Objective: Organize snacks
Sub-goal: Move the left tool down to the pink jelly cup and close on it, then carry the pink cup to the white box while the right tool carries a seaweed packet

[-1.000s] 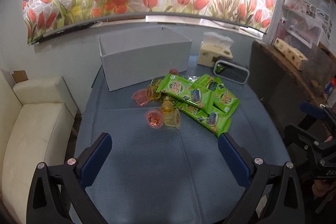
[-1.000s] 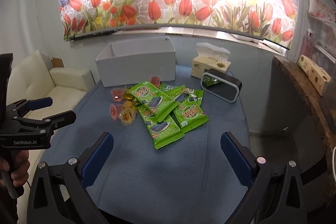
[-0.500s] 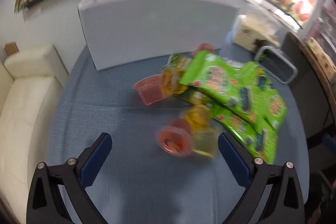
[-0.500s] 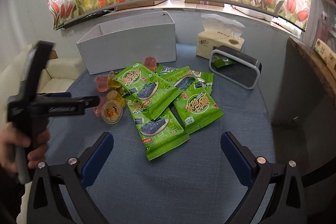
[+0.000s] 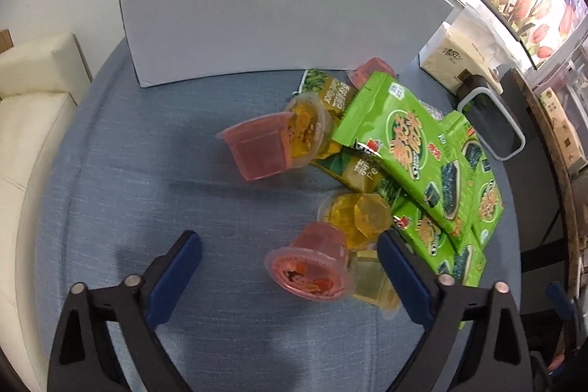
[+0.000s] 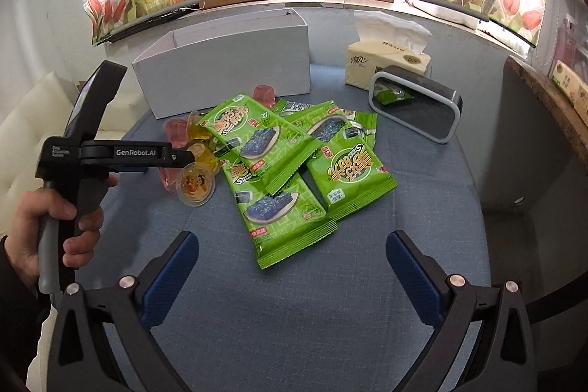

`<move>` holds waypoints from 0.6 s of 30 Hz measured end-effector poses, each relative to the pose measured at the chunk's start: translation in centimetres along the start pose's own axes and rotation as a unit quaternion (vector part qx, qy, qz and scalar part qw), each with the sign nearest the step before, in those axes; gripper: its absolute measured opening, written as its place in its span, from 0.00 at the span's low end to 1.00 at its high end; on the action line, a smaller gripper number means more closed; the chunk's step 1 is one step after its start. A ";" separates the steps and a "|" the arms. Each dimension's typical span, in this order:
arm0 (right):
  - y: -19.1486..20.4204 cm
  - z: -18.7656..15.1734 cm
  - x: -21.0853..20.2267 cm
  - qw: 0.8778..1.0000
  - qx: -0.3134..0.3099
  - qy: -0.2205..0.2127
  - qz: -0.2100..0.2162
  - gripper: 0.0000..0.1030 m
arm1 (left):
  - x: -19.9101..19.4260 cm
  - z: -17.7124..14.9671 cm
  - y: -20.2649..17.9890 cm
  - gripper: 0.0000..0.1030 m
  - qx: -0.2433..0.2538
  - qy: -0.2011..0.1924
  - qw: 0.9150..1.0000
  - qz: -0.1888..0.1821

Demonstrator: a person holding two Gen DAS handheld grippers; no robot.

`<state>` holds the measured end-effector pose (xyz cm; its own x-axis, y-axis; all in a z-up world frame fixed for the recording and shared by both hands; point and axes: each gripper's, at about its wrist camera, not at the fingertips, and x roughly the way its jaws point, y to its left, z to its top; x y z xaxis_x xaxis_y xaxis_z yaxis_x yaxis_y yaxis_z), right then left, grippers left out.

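You are at the first pick: your left claw (image 5: pixel 288 267) is set over the pink jelly cup (image 5: pixel 308 269) that lies on its side at the near left of the snack heap, toward the left edge of the table (image 5: pixel 147 171). Its jaws are closing but not yet on the cup, which sits nearer the right-hand finger, with a yellow jelly cup (image 5: pixel 371 280) crowding that same side. I judge the next move needs the claw centred on the pink cup alone, then a lift to the white box (image 5: pixel 257 6) at the far edge. Your right claw (image 6: pixel 292 276) hangs wide and empty over the near edge, just short of the green seaweed packets (image 6: pixel 279 208).
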<state>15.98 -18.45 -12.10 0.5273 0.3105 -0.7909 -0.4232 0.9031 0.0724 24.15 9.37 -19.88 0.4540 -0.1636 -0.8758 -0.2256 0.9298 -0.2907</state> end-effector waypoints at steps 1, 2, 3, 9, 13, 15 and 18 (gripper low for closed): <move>0.1 0.0 -0.1 1.000 0.000 -0.001 0.000 1.00 | -0.3 0.2 -0.1 0.81 -0.006 0.005 1.000 -0.009; 0.2 -0.1 -0.1 1.000 0.000 -0.002 0.000 1.00 | -0.4 0.6 -0.3 0.78 -0.015 0.010 1.000 -0.019; 0.3 -0.1 -0.2 1.000 0.000 -0.002 0.001 1.00 | -0.3 0.8 -0.4 0.74 -0.020 0.015 0.999 -0.024; 0.6 -0.2 -1.0 1.000 -0.004 -0.008 0.005 1.00 | -0.5 0.4 -0.3 0.47 -0.038 0.029 0.999 -0.027; 0.5 -0.3 -1.1 1.000 0.000 -0.007 0.004 1.00 | -0.3 0.6 -0.3 0.47 -0.051 0.028 0.998 -0.021; 0.3 -0.4 -1.2 1.000 0.005 -0.007 0.005 1.00 | -0.6 0.3 0.0 0.47 -0.054 0.028 0.998 -0.013; 0.2 -0.6 -1.7 1.000 0.006 -0.012 0.005 1.00 | -0.9 0.3 -0.3 0.46 -0.044 0.031 0.999 -0.005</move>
<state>14.58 -19.01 -11.13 0.5405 0.3273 -0.7751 -0.4197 0.9033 0.0887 24.08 9.30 -18.91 0.4032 -0.1946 -0.8942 -0.2977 0.8961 -0.3292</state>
